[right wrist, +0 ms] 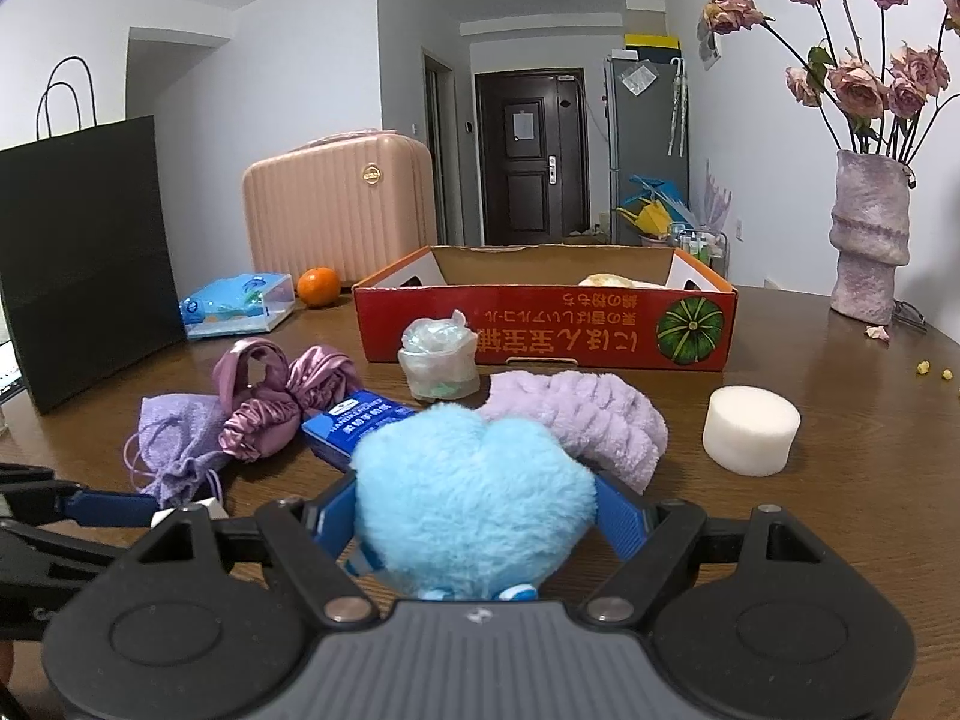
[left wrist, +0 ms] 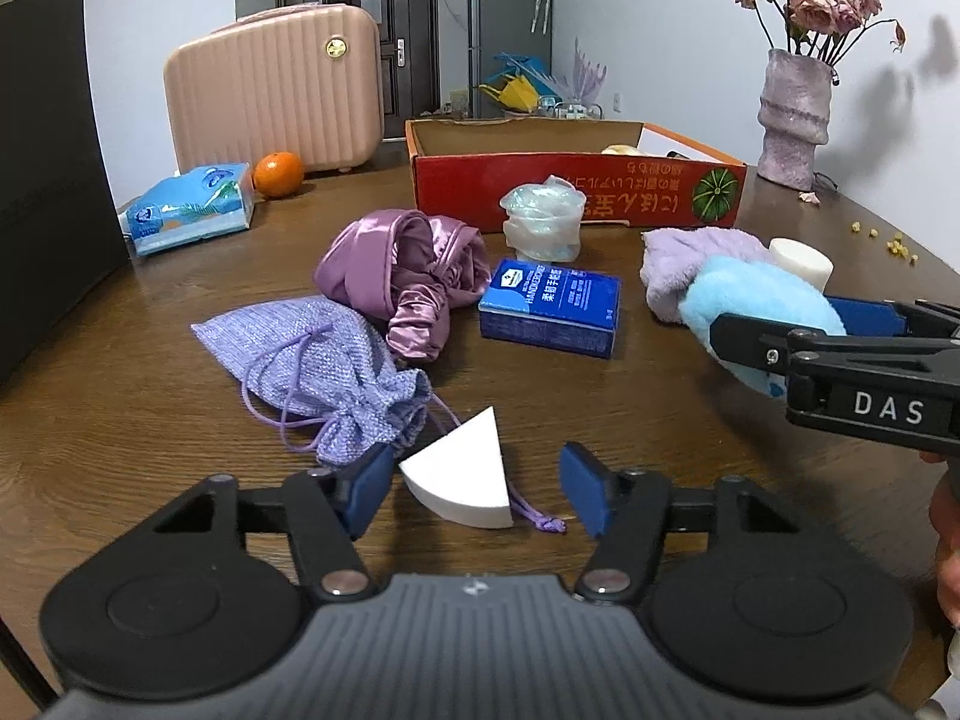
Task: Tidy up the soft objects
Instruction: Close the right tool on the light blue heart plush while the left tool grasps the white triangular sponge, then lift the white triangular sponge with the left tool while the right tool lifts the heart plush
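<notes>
My right gripper [right wrist: 474,525] jaws pinch the blue plush [right wrist: 471,498], left gripper [left wrist: 474,489] jaws spread around the white wedge sponge [left wrist: 462,471]; I should close gently, then box [right wrist: 540,324] both

Even, soft indoor light, moderately bright; both views sharp at centre. Dull glare on the brown table [left wrist: 690,396] toward 12 o'clock. Soft flower shadows on the white wall [left wrist: 900,78] at 2 o'clock. Fisheye bends straight lines near edges; black corners at 10 and 2 o'clock.
</notes>
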`<state>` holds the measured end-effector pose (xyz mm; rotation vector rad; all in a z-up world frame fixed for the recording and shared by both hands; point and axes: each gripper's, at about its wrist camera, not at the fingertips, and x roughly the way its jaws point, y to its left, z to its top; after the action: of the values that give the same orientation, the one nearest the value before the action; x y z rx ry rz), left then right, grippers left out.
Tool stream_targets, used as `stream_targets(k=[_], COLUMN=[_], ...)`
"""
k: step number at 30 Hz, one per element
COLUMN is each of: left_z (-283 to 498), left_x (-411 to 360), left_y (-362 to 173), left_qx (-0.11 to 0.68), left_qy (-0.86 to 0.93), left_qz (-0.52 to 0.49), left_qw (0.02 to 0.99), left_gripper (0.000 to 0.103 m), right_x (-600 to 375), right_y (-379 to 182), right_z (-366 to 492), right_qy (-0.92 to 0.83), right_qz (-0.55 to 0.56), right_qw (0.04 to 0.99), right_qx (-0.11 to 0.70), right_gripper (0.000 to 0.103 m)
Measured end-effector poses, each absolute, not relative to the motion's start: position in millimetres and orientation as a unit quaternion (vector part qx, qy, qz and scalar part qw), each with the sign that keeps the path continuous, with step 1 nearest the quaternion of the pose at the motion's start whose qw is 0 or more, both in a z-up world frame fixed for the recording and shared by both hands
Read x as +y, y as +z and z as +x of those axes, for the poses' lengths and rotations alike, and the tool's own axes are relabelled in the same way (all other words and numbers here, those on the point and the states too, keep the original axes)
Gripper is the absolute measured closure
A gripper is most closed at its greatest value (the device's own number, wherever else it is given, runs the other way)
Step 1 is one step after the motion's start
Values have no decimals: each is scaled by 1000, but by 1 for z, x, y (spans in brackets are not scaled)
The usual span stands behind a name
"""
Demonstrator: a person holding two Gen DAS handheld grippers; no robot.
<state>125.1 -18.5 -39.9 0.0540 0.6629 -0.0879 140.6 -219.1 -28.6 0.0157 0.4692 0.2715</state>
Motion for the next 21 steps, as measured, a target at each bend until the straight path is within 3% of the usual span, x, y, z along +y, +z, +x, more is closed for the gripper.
stream_targets(k=[5,10,21], left_z=[130,131,129], left_x=[-16,-13,-10], left_y=[-43,-44,-42], left_qx=[333,335,330], left_qy=[-43,-43,-51], left_qz=[16,10,3], left_qw=[942,941,943], left_gripper=[50,66,69], right_x=[-219,-220,-219], right_y=[-28,-28,-29], right_z=[140,140,140], right_qy=[137,138,137], right_qz=[9,9,8], right_qw=[963,963,963], right_qx=[230,230,232], right_gripper=[23,23,23])
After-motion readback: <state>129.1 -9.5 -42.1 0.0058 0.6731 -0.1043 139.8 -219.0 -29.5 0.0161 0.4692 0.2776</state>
